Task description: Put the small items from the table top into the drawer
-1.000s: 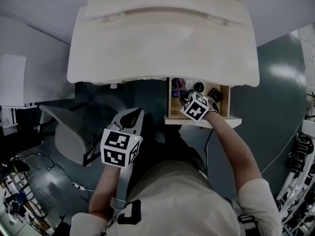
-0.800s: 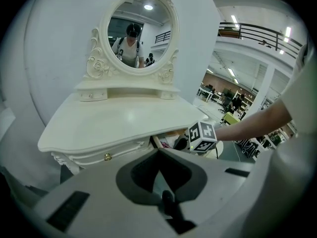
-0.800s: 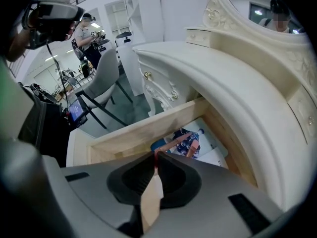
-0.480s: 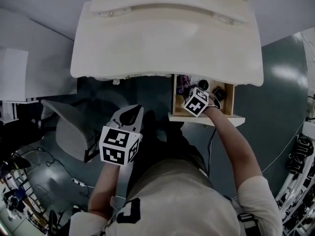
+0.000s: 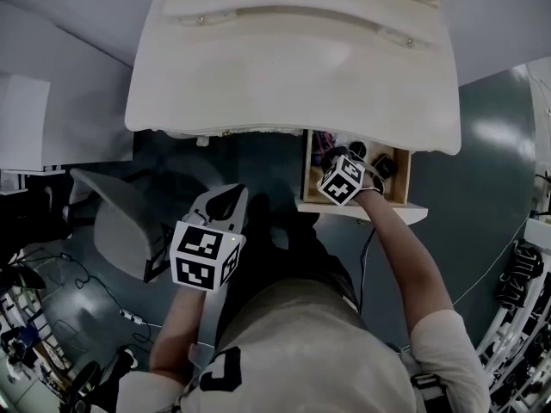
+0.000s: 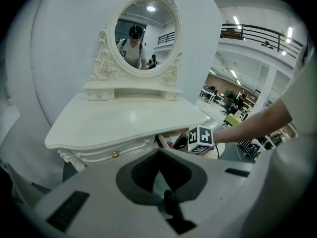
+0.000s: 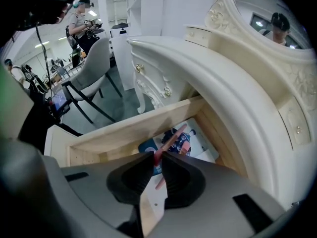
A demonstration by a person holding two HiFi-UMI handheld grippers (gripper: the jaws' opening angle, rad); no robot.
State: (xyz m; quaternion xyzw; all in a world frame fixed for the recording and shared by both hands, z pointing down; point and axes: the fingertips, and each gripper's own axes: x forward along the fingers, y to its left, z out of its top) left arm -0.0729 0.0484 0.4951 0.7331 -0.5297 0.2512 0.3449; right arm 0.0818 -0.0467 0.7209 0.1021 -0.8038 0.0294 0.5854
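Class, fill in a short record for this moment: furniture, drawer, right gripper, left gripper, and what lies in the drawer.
Furniture: white dressing table with oval mirror
Drawer: pulled open
Right gripper: jaws shut on thin pink stick, over the drawer
Left gripper: jaws shut, empty, away from the table
In drawer: printed card

no legible writing anywhere
only black-and-white square code patterns, no letters, on the left gripper (image 5: 228,198), well left of the drawer (image 5: 307,183), and on the right gripper (image 5: 334,157), over it; print on the picture card (image 7: 195,133) inside it too small to read
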